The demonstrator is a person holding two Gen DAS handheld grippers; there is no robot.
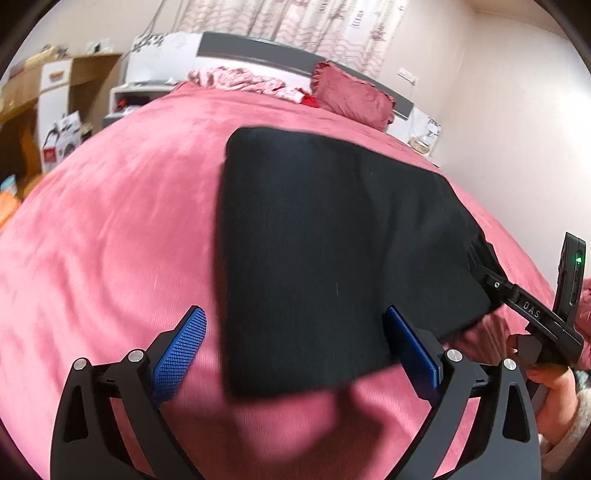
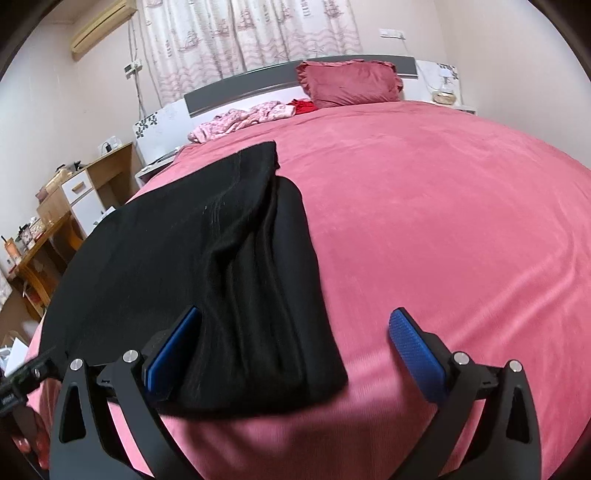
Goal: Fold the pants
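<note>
Blue pads are seen nearest in both wrist views, set on black fingers that are spread wide. The left tool (image 1: 293,345) is held open just above the bed (image 1: 110,221), with the near edge of the pants (image 1: 325,240) lying between its fingers; nothing is pinched by it. The right tool (image 2: 295,347) is likewise spread, its left pad (image 2: 173,349) touching the pants (image 2: 207,258) at their near corner, its right pad (image 2: 415,354) over bare bedspread. In the left view the right tool (image 1: 484,273) is seen from the side at the right edge of the pants, gripped by a hand (image 1: 550,380).

Black pants are laid folded into a rough rectangle on the pink bedspread, creased along one side. Farther off, a dark red pillow (image 2: 351,83) is propped against the headboard (image 2: 236,92), with crumpled pink cloth (image 2: 243,118) beside it. Patterned curtains (image 2: 251,33) are hung behind.
</note>
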